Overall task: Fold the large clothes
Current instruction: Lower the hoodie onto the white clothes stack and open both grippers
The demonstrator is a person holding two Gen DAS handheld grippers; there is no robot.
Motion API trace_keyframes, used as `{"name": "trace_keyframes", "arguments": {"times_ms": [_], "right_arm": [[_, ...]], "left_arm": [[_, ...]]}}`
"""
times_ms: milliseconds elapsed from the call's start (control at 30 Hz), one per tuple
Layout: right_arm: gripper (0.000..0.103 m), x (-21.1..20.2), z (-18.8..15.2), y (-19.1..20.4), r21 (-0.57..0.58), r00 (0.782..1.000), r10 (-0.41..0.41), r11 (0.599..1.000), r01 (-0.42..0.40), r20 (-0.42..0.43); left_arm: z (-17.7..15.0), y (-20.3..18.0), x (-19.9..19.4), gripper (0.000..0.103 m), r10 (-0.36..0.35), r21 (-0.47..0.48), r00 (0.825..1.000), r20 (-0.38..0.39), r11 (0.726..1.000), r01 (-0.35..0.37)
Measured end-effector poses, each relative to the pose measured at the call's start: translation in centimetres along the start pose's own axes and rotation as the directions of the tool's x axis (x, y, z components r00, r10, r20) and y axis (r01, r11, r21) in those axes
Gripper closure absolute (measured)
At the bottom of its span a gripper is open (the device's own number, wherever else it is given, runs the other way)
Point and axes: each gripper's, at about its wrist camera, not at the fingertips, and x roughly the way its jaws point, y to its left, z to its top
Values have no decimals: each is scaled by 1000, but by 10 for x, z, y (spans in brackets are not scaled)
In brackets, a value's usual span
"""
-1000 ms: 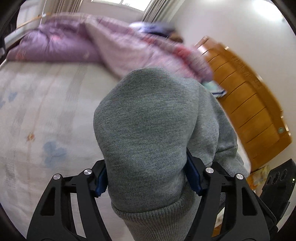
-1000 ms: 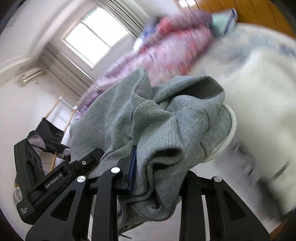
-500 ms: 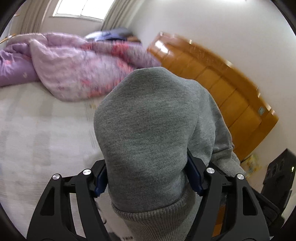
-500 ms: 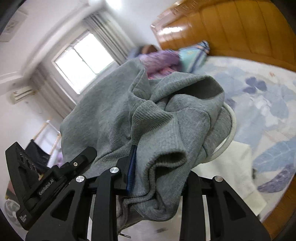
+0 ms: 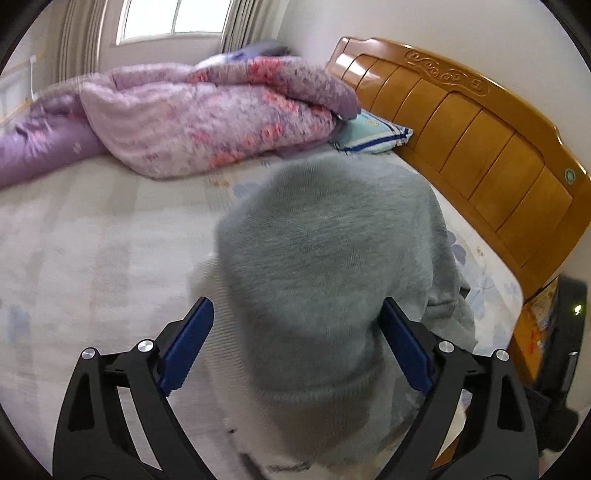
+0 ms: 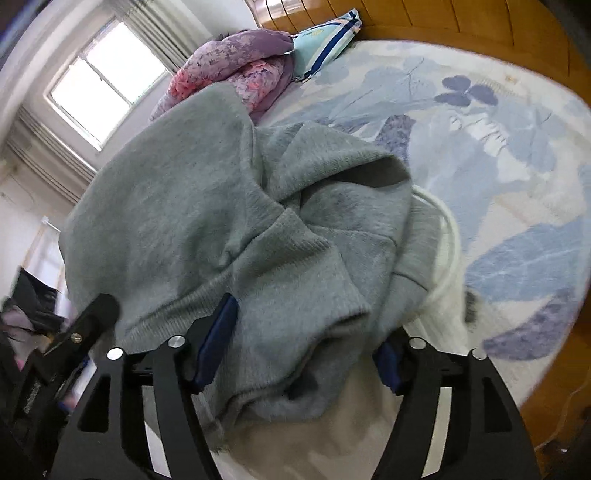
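Observation:
A grey knit sweater [image 5: 325,266] is bunched between both grippers, low over the bed, on a white garment [image 5: 258,435]. My left gripper [image 5: 295,325] is open, its blue pads spread wide on either side of the grey cloth. In the right wrist view the sweater [image 6: 258,229] lies in folds with its ribbed hem toward me. My right gripper [image 6: 299,347] is also open, the cloth lying loose between its pads. The white garment [image 6: 439,295] shows under the sweater there too.
The bed [image 5: 92,240] has a pale floral sheet [image 6: 498,155]. A purple and pink quilt [image 5: 207,118] is heaped at the far side by a blue-striped pillow [image 5: 373,134]. A wooden headboard [image 5: 480,147] runs along the right. A window [image 5: 170,18] is behind.
Both grippers have opened and let go of the grey sweater. They have dropped lower toward the bed, and the sweater now rests on the white garment.

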Motion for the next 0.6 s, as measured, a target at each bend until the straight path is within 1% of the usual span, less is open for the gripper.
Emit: {"name": "trace_keyframes", "arguments": {"times_ms": [33, 100, 233, 300, 367, 467, 600], "right_arm": [[34, -2, 1, 7, -20, 999, -33, 999, 33, 2], [32, -13, -10, 17, -57, 997, -82, 995, 82, 2], [31, -28, -29, 40, -135, 993, -114, 984, 114, 4], [31, -35, -36, 52, -155, 997, -81, 985, 81, 2], [31, -41, -46, 70, -191, 998, -69, 979, 69, 6], [31, -47, -63, 93, -235, 999, -38, 971, 35, -8], [31, -65, -90, 125, -277, 1000, -20, 961, 15, -15]], "left_arm": [[-1, 3, -6, 11, 18, 3, 1000, 10, 1000, -18], [-4, 14, -22, 11, 46, -13, 999, 19, 999, -45], [-17, 33, -37, 11, 105, -24, 994, -15, 994, -106], [-26, 45, -43, 11, 129, -39, 991, -42, 991, -131], [-36, 57, -52, 11, 154, -55, 986, -68, 986, -158], [-47, 70, -67, 11, 170, -67, 982, -85, 982, -175], [-64, 91, -100, 11, 185, -77, 978, -99, 978, -193]]}}
